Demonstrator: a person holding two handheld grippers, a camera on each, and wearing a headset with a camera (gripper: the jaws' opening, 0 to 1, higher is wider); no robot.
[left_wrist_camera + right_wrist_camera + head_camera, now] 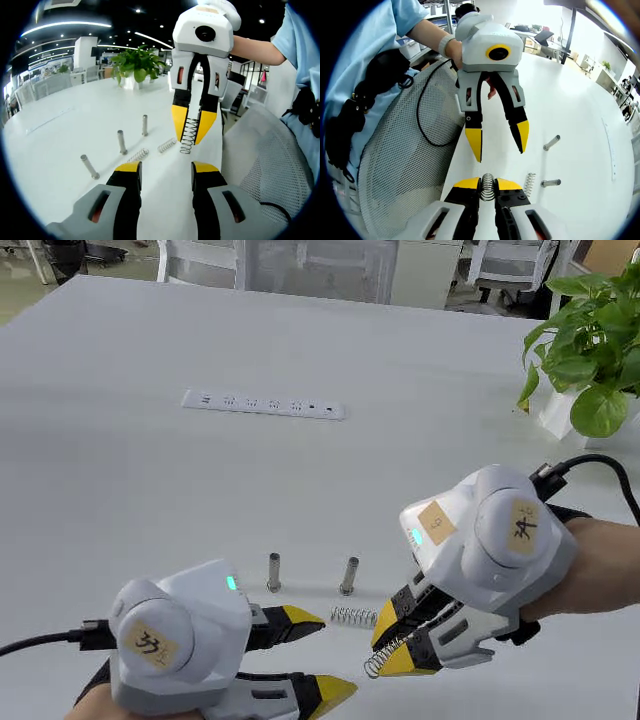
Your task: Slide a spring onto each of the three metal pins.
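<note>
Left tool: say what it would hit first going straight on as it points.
Probably the right tool, which faces it, shut on a spring; depth is unclear.

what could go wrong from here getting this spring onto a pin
The right gripper pinches the spring only at its tips, so it may pop out. The slim pins stand upright; an off-centre push might topple one. The loose spring beside them could get knocked away.
</note>
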